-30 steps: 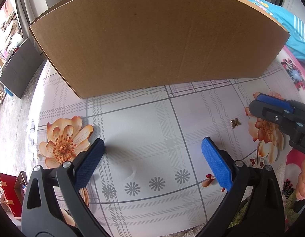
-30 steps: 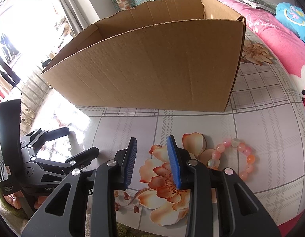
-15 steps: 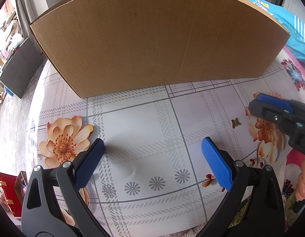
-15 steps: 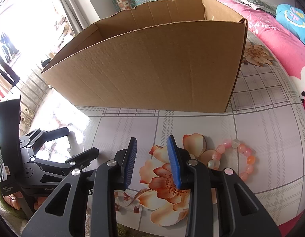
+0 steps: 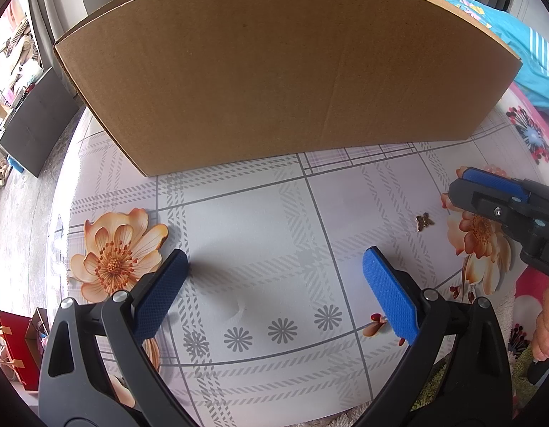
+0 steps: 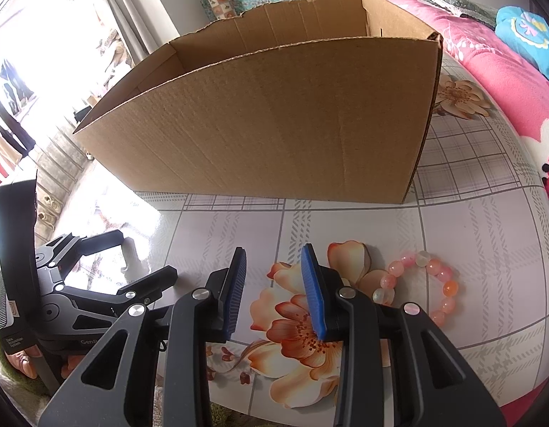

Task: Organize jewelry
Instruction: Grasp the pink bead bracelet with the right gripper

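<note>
On the counter (image 5: 260, 220), with its grey plaid and printed orange flowers, an open-topped cardboard box (image 6: 274, 124) stands at the far side. Nearer, the left hand-held gripper (image 5: 274, 284) hangs over a bare patch of the covering, its blue pads set wide apart with nothing between them. A small gold butterfly charm (image 5: 424, 221) lies on the counter between the two tools, close beside the tip of the right one. The right hand-held gripper (image 6: 273, 284) points down over a printed flower, jaws partly apart and gripping nothing. Just to its right a bracelet of pink and orange beads (image 6: 422, 286) rests flat on the counter, partly hidden behind the right finger. A pink bedspread (image 6: 505, 82) lies beyond the counter's right edge.
</note>
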A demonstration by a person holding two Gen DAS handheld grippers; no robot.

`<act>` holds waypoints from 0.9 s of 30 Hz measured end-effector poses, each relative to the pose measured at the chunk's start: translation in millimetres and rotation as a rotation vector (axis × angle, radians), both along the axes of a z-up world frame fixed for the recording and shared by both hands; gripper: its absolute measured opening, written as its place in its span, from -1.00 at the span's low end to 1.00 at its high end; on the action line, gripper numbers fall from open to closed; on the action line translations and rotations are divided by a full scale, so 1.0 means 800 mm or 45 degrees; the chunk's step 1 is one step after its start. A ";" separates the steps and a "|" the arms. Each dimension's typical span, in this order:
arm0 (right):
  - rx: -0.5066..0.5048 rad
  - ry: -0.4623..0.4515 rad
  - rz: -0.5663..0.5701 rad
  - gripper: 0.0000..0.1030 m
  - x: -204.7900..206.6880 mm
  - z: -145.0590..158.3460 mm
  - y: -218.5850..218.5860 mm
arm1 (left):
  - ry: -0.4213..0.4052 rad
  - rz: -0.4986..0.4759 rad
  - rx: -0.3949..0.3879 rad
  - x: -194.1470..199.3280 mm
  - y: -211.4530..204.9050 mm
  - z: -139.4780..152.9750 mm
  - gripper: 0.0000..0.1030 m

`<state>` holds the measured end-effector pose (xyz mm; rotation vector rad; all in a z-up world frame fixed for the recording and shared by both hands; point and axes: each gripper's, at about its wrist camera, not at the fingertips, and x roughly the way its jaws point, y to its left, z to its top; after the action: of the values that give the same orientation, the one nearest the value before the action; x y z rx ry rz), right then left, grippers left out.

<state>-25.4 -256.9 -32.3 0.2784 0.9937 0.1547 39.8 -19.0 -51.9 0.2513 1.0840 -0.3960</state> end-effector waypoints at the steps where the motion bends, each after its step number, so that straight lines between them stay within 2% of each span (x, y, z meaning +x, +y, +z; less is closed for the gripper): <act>1: 0.003 -0.001 -0.002 -0.27 0.000 0.001 -0.001 | -0.001 0.000 0.000 0.000 0.000 0.000 0.84; 3: 0.005 -0.011 -0.008 -0.12 -0.002 0.004 -0.003 | -0.003 0.000 -0.001 -0.001 0.000 0.001 0.84; 4: 0.003 -0.018 -0.009 -0.11 -0.004 0.006 -0.002 | -0.004 0.000 -0.001 -0.001 0.000 0.001 0.84; 11: -0.029 -0.034 -0.007 -0.10 -0.018 0.017 -0.007 | -0.007 -0.002 -0.003 -0.003 0.000 0.001 0.84; 16: -0.110 -0.007 0.026 -0.10 -0.040 0.014 -0.006 | -0.008 -0.002 -0.003 -0.004 0.001 0.001 0.85; 27: -0.194 -0.029 -0.073 -0.10 -0.045 0.009 -0.026 | -0.007 0.001 -0.003 -0.005 0.001 0.001 0.85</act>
<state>-61.4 -278.1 -25.5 0.1650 0.9683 0.0296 35.8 -18.3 -51.5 0.2501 1.0779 -0.3957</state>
